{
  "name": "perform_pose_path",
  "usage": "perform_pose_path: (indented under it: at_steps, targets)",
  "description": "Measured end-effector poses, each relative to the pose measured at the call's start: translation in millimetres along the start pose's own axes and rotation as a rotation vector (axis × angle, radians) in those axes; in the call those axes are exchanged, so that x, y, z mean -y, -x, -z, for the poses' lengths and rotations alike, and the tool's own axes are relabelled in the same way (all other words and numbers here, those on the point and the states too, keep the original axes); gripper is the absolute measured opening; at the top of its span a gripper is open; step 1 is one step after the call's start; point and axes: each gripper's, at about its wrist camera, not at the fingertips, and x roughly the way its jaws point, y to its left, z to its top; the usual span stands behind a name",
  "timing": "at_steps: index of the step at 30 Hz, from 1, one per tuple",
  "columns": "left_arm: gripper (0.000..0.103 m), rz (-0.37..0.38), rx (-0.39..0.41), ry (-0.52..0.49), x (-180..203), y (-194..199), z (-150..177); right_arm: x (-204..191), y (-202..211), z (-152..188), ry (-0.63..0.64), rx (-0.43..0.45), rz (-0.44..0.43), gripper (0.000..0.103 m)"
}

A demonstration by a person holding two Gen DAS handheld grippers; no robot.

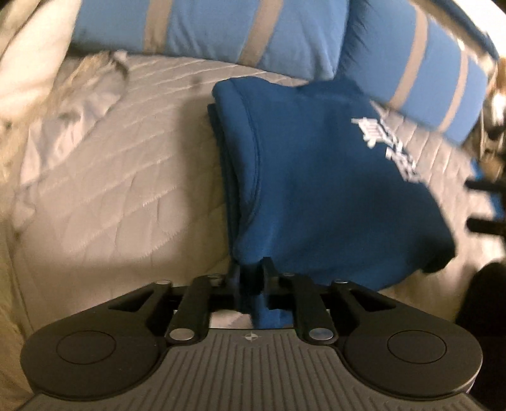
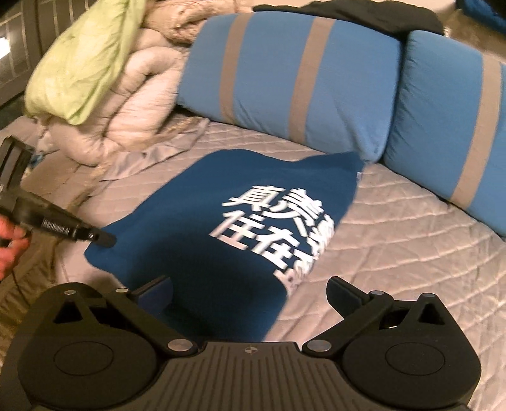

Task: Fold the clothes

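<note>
The black left gripper (image 1: 253, 278) fills the bottom of the left wrist view, its fingers (image 1: 269, 268) clenched on the near edge of the folded dark blue garment with white printed characters (image 1: 316, 177); a strip of blue cloth hangs down between them. In the right wrist view the black right gripper (image 2: 249, 292) fills the bottom of the frame, its fingers (image 2: 343, 292) spread wide and released, one on either side of the garment's near corner without pressing on it.

The bed with a pale grey quilted cover (image 1: 126, 189) takes up most of both views. Two large light blue pillows with grey stripes (image 2: 284, 82) lie along the top of the frame, side by side, with a black cloth (image 2: 348, 12) draped over their upper edge. A bunched beige quilt (image 2: 139, 101) is heaped in the upper left of the right wrist view, with a crumpled pale green cloth (image 2: 82, 57) on top of it.

The garment lies flat on the bed at mid-frame, print upward, its far corner just beside the pillows. In the right wrist view the left gripper enters from the left edge, tip at the garment's left corner, held by a hand (image 2: 9, 249) at the frame edge.
</note>
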Motion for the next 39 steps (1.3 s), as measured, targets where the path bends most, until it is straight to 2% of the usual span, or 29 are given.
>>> perform_pose_path:
  at_steps: [2, 4, 6, 10, 12, 16, 21, 23, 30, 32, 34, 37, 39]
  targets:
    - [0.05, -0.052, -0.004, -0.018, 0, 0, -4, 3, 1, 1, -0.003, 0.001, 0.003, 0.103]
    - [0.063, -0.08, 0.0, 0.005, -7, 5, -9, 6, 3, 3, -0.005, 0.003, 0.002, 0.103]
    - [0.066, -0.034, 0.017, 0.06, -17, 11, -15, 9, 5, 4, -0.006, 0.005, 0.002, 0.103]
    - [0.073, 0.145, 0.045, 0.224, -39, 12, -25, 12, 5, 2, -0.01, 0.01, 0.011, 0.103]
    - [0.075, 0.197, 0.044, 0.282, -45, 5, -29, 14, 4, 2, -0.021, 0.011, 0.014, 0.103]
    - [0.076, 0.195, -0.029, 0.318, -52, -22, -32, 16, 4, 0, -0.043, 0.017, 0.019, 0.103]
    - [0.077, 0.332, -0.098, 0.408, -70, -55, -25, 20, 5, 1, -0.054, 0.014, 0.024, 0.103]
    - [0.079, 0.382, -0.088, 0.434, -76, -60, -21, 24, 6, 1, -0.057, 0.011, 0.027, 0.103]
    - [0.08, 0.487, -0.069, 0.443, -88, -65, -13, 41, 6, -4, -0.09, 0.012, 0.051, 0.103]
    - [0.08, 0.572, -0.076, 0.506, -97, -71, -8, 48, 6, -7, -0.108, 0.016, 0.055, 0.103]
    - [0.08, 0.691, -0.102, 0.593, -100, -83, 1, 55, 5, -11, -0.123, 0.021, 0.06, 0.103]
    - [0.079, 0.714, -0.085, 0.592, -95, -85, 5, 63, 2, -19, -0.144, 0.031, 0.063, 0.103]
    - [0.078, 0.74, -0.097, 0.632, -96, -89, 6, 69, -3, -25, -0.165, 0.036, 0.051, 0.103]
